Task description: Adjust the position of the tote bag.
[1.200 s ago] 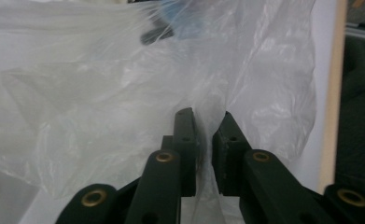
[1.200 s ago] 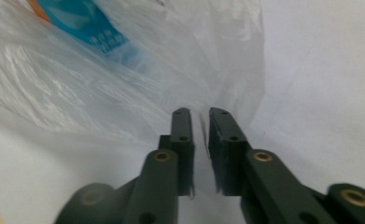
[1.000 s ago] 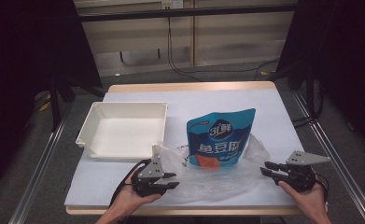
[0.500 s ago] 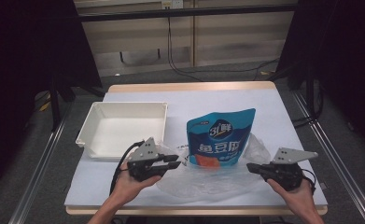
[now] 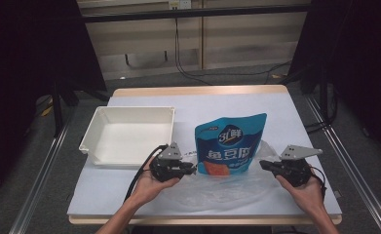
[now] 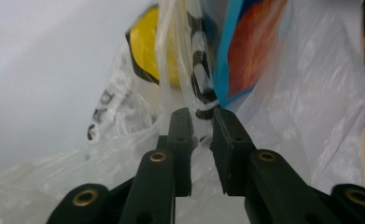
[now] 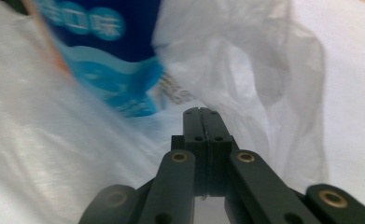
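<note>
Blue pouch [image 5: 229, 144] standing upright near mid tabletop [image 5: 276, 105], seated in a clear plastic bag [image 5: 217, 187] spread flat toward the near edge. White tray [image 5: 93, 139] to its left, empty, apart from the bag.

Left gripper [image 5: 190, 169] at the bag's left rim beside the pouch; in the left gripper view [image 6: 202, 122] jaws parted by a narrow gap with film bunched between, not yet clamped. Right gripper [image 5: 264, 165] at the bag's right rim; in the right gripper view [image 7: 202, 112] jaws pressed together, any film caught between them not discernible.

Risks, as judged:
- Thin film slipping from or tearing at the jaws if pulled unevenly.
- Pouch tipping forward if 1 side of the bag rises first.
- Left jaws closing on the pouch edge instead of film alone.

Count: 1 pouch, 1 bag, 1 tray, 2 grippers.
</note>
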`<state>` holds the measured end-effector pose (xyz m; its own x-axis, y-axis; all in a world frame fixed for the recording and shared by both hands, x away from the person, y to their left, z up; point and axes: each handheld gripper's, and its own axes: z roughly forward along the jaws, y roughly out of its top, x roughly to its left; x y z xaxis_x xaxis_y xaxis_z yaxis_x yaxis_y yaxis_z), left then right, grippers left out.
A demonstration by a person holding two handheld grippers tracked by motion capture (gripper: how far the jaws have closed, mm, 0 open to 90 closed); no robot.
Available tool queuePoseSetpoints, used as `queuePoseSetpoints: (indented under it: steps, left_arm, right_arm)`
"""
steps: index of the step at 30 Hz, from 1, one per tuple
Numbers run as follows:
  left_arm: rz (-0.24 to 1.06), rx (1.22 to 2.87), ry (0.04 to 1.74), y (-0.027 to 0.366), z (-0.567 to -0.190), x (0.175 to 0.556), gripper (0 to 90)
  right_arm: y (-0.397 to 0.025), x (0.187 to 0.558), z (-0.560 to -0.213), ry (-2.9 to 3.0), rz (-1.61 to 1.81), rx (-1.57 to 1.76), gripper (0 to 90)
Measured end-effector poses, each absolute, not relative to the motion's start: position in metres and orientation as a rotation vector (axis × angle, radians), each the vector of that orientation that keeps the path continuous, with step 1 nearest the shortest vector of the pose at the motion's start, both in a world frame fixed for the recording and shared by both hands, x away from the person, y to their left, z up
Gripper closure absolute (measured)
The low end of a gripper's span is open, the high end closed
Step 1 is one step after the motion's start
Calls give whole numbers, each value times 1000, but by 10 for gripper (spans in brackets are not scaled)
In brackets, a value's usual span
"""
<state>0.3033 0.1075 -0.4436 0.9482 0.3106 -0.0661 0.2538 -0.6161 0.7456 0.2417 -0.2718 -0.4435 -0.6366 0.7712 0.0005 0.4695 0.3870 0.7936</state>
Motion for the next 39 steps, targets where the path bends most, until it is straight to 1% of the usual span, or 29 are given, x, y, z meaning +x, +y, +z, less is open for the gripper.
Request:
queuePoseSetpoints:
  steps: [2, 5, 6, 8, 10, 12, 13, 14, 16, 18, 23, 24, 25, 26, 27, 28, 29, 30, 39]
  left_arm:
    - [112, 2296, 377, 106, -444, 298, 730]
    - [103, 2316, 367, 110, -446, 296, 726]
    - [86, 2321, 356, 112, -448, 297, 763]
    - [79, 2332, 354, 114, -452, 296, 774]
    - [61, 2343, 332, 115, -453, 295, 842]
    - [64, 2371, 327, 115, -452, 292, 879]
    - [59, 2389, 313, 115, -451, 292, 893]
    - [55, 2371, 324, 114, -454, 291, 899]
    - [53, 2392, 311, 113, -457, 290, 900]
    - [56, 2414, 307, 111, -458, 290, 900]
    - [42, 2415, 298, 112, -457, 290, 900]
    - [40, 2404, 297, 112, -457, 290, 900]
    - [42, 2400, 304, 113, -456, 290, 900]
    - [49, 2416, 302, 114, -454, 290, 900]
    - [51, 2388, 303, 114, -455, 290, 900]
    - [53, 2393, 302, 116, -453, 290, 900]
    - [59, 2391, 299, 118, -451, 289, 900]
    - [64, 2387, 298, 120, -449, 288, 900]
    - [103, 2382, 283, 142, -436, 272, 900]
  right_arm:
    - [-274, 245, -444, 2262, 1138, 1086, 820]
    - [-277, 242, -439, 2237, 1152, 1079, 771]
    - [-280, 236, -435, 2217, 1182, 1082, 725]
    - [-282, 233, -433, 2208, 1204, 1078, 710]
    - [-284, 227, -427, 2197, 1226, 1069, 679]
    - [-285, 222, -421, 2188, 1240, 1058, 664]
    - [-286, 219, -417, 2184, 1248, 1061, 650]
    - [-287, 217, -414, 2181, 1255, 1049, 627]
    - [-291, 215, -408, 2160, 1268, 1048, 580]
    - [-293, 218, -404, 2159, 1260, 1047, 513]
    - [-286, 241, -402, 2210, 1210, 998, 392]
    - [-284, 247, -403, 2233, 1206, 994, 391]
    - [-283, 253, -405, 2255, 1208, 994, 406]
    - [-281, 258, -407, 2270, 1211, 990, 464]
    - [-278, 261, -412, 2308, 1224, 956, 732]
    - [-278, 261, -412, 2308, 1224, 956, 732]
    - [-278, 261, -413, 2306, 1241, 949, 854]
    - [-279, 259, -414, 2295, 1251, 966, 898]
    - [-313, 263, -421, 2179, 1176, 1152, 900]
